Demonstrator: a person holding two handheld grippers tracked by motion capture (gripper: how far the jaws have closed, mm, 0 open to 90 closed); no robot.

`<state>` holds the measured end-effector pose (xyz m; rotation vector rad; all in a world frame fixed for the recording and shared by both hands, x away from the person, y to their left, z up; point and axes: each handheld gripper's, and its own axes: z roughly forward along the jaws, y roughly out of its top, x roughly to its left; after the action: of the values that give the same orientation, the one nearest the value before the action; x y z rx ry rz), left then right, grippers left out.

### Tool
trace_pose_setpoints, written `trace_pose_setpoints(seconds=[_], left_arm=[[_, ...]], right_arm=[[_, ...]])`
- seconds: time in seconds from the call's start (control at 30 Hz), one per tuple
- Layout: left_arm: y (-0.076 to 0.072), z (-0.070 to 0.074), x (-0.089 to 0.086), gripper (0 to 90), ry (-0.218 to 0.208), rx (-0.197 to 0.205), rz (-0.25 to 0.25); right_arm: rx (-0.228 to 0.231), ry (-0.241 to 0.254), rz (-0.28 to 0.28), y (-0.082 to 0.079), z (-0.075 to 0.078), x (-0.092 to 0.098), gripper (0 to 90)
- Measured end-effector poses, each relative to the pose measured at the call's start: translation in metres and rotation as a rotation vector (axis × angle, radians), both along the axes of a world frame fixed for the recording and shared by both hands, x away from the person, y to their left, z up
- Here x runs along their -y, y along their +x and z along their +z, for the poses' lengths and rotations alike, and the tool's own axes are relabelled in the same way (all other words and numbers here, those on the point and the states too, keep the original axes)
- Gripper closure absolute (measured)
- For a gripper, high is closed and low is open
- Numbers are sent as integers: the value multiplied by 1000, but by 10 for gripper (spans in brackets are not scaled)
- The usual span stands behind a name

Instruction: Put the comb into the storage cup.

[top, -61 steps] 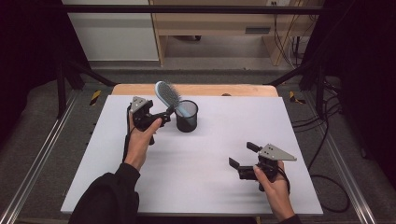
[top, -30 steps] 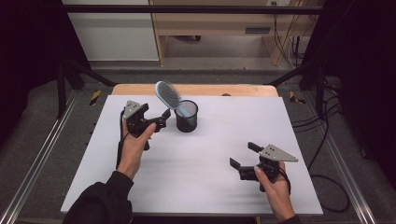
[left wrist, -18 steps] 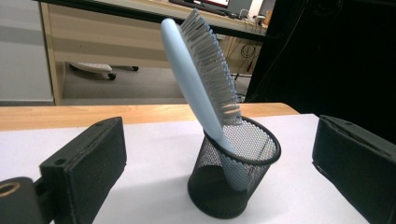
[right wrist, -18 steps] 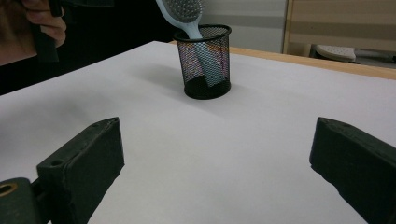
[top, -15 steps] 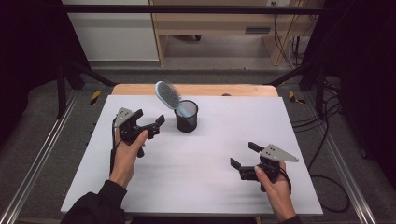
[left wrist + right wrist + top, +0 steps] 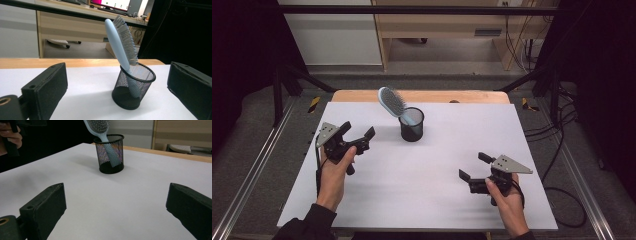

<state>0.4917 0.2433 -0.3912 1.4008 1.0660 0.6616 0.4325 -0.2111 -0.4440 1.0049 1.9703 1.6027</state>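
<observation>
A pale blue hairbrush (image 6: 393, 104) stands handle-down in a black mesh cup (image 6: 412, 125) near the back middle of the white table; its head leans out to the upper left. In the left gripper view the hairbrush (image 6: 119, 42) and the mesh cup (image 6: 133, 86) sit between my wide-apart jaws, some way ahead. My left gripper (image 6: 358, 134) is open and empty, left of the cup and clear of it. Toward the front right, my right gripper (image 6: 473, 167) is open and empty too. The right gripper view has the cup (image 6: 110, 153) and brush (image 6: 98, 126) far ahead.
The white table (image 6: 437, 170) is bare around both grippers. A wooden strip (image 6: 362, 95) runs along its back edge. Metal rails (image 6: 247, 185) flank the table. A wooden desk (image 6: 447, 25) stands behind, and cables (image 6: 562, 190) trail on the floor at the right.
My left gripper has let go of the brush, opened, and drawn back to the left and toward me. The brush stays leaning in the cup. The right gripper has not moved.
</observation>
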Motion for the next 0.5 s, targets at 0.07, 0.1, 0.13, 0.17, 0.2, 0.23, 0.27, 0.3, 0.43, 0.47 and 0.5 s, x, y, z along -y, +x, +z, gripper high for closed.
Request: trace_pose_setpoints(seconds=[0.07,0.1,0.13,0.17,0.2,0.23,0.27,0.3,0.43,0.47,0.5], left_arm=[[-3,3,-5,30,16,4,6],[-4,4,-8,30,21,6,10],[-6,6,-11,30,24,8,11],[-8,7,-14,30,25,11,14],[-9,8,-17,30,27,12,16],[-11,9,-20,30,31,13,17],[-13,10,-23,30,34,13,19],[-14,11,-26,30,36,15,22],[-20,14,-35,29,50,21,29],[-21,15,-37,29,51,23,29],[-22,15,-39,28,53,28,29]], right_arm=[[-4,1,2,0,0,0,31],[-3,-1,3,0,0,0,31],[-3,1,3,0,0,0,32],[-1,3,3,0,0,-1,31],[0,2,2,0,0,0,31],[-1,1,1,0,0,0,31],[-1,0,2,1,-1,0,30],[0,-1,2,1,-1,-1,30],[2,-2,1,1,-1,-1,30],[2,-4,3,1,-1,-1,30],[2,-5,3,1,-1,-1,30]])
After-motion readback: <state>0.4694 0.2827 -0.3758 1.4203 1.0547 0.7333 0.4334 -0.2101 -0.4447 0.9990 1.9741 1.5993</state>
